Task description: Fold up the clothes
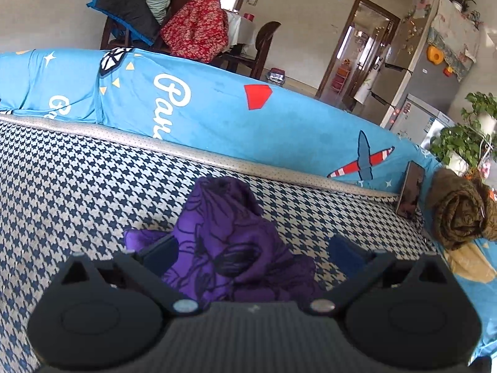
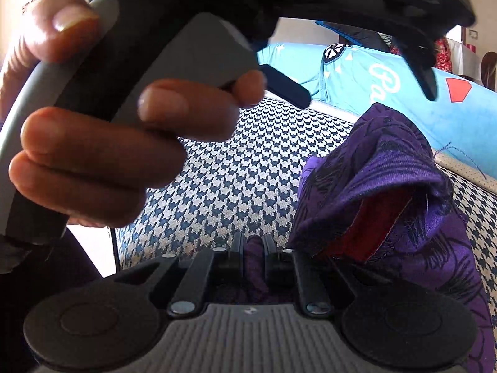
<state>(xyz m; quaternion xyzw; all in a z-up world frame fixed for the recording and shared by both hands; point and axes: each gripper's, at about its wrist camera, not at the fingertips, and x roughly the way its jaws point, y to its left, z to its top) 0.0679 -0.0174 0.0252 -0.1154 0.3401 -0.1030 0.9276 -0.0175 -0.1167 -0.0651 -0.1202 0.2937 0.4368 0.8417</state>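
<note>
A purple garment with a black flower print (image 1: 230, 242) lies bunched on the houndstooth sofa seat (image 1: 77, 186). My left gripper (image 1: 253, 253) stands open, its two blue-padded fingers on either side of the heap and not pressing it. In the right wrist view the same purple garment (image 2: 388, 192) rises in a fold that shows a red lining. My right gripper (image 2: 253, 255) is shut on a pinch of the purple cloth. A person's hand (image 2: 108, 143) holding the other gripper's handle fills the upper left of that view.
A blue printed blanket (image 1: 217, 108) covers the sofa back. A phone (image 1: 411, 189) leans against it at the right, beside a rolled brown cloth (image 1: 459, 211). Behind stand chairs piled with clothes (image 1: 161, 15), a fridge and potted plants (image 1: 472, 136).
</note>
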